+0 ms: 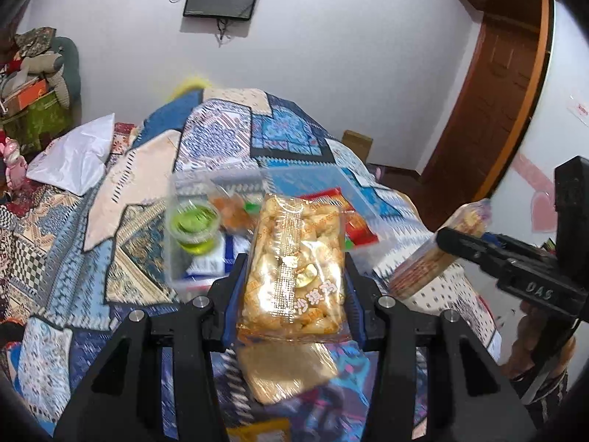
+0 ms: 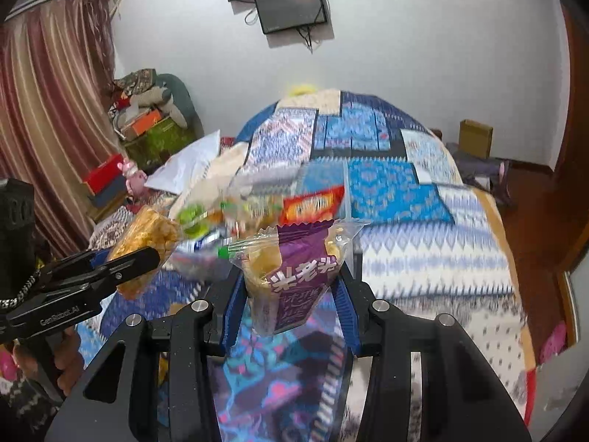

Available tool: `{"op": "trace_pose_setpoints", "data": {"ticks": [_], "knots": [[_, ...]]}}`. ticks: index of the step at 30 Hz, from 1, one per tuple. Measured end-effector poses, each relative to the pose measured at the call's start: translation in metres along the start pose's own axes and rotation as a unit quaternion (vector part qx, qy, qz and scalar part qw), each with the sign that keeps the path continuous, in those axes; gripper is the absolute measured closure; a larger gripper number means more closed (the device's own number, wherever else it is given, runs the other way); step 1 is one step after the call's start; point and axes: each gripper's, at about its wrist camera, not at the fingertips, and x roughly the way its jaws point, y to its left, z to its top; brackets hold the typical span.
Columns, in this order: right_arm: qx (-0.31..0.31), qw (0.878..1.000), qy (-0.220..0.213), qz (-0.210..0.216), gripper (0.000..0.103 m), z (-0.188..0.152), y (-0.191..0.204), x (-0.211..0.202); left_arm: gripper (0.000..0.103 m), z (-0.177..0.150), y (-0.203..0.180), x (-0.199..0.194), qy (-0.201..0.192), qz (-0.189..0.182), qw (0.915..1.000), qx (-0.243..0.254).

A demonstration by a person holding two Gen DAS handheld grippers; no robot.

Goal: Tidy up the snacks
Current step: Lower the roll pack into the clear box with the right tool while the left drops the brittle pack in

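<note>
Gripping snacks — left gripper [image 1: 292, 276] a golden packet [image 1: 294, 265], right gripper [image 2: 291, 287] a purple packet [image 2: 294, 276].

The right tool [image 2: 291, 287] pinches a purple snack packet [image 2: 294, 276] above the patterned bedspread [image 2: 423, 258], jaws closing.

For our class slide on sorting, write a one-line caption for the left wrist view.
Left gripper holds a golden snack pack above the clear snack box on the patchwork quilt.

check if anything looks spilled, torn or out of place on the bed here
Nothing looks spilled or torn. The clear plastic bin holds a green jelly cup and a red packet. One golden cellophane-wrapped cake lies loose on the patchwork quilt, outside the bin.
</note>
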Motion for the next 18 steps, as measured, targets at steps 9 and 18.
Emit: {"op": "trace_pose_setpoints", "data": {"ticks": [9,18], "knots": [[-0.022,0.999,-0.021,-0.017,0.062,0.038,0.003,0.016,0.056,0.023,0.022,0.033,0.001,0.022,0.9997,-0.012],[-0.041,0.999,0.014,-0.026,0.062,0.058,0.006,0.063,0.056,0.035,0.032,0.075,0.019,0.027,0.9994,-0.013]]}}
